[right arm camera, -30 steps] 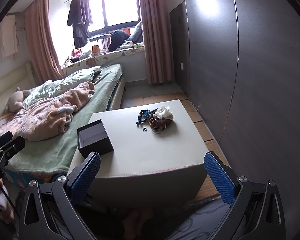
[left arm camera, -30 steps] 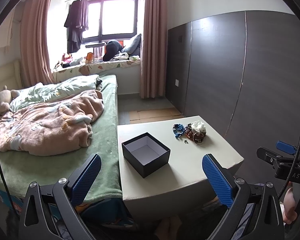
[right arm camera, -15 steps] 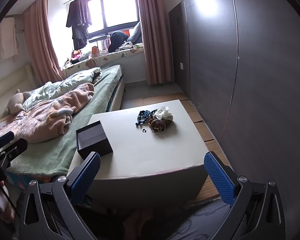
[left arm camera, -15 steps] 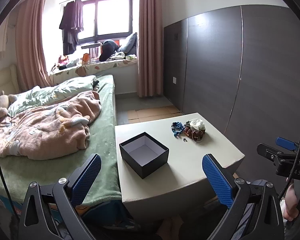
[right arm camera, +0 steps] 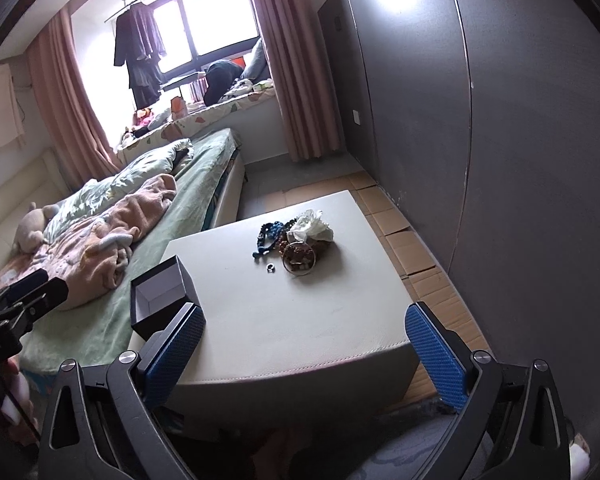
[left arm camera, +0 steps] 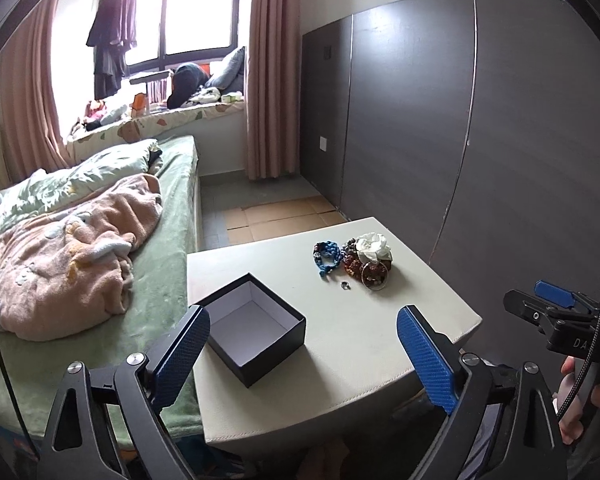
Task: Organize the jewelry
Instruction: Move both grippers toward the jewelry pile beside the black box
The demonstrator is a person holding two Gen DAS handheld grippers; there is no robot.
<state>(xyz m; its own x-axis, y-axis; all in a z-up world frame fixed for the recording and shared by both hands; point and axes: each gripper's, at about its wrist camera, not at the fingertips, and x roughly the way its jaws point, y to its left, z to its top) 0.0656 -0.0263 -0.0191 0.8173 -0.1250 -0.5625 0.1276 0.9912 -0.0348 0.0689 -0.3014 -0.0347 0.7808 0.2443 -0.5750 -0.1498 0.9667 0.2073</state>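
Over the tabletop (left arm camera: 340, 344) we hold each gripper (left arm camera: 303, 354) (right arm camera: 306, 354) spread wide and empty; we should lift the small ring (right arm camera: 270, 267) first into the open box (left arm camera: 256, 330).

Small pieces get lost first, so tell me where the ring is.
The ring lies alone on the white table, just in front of the jewelry pile, between the blue bracelet and the bangle; right of the open black box.
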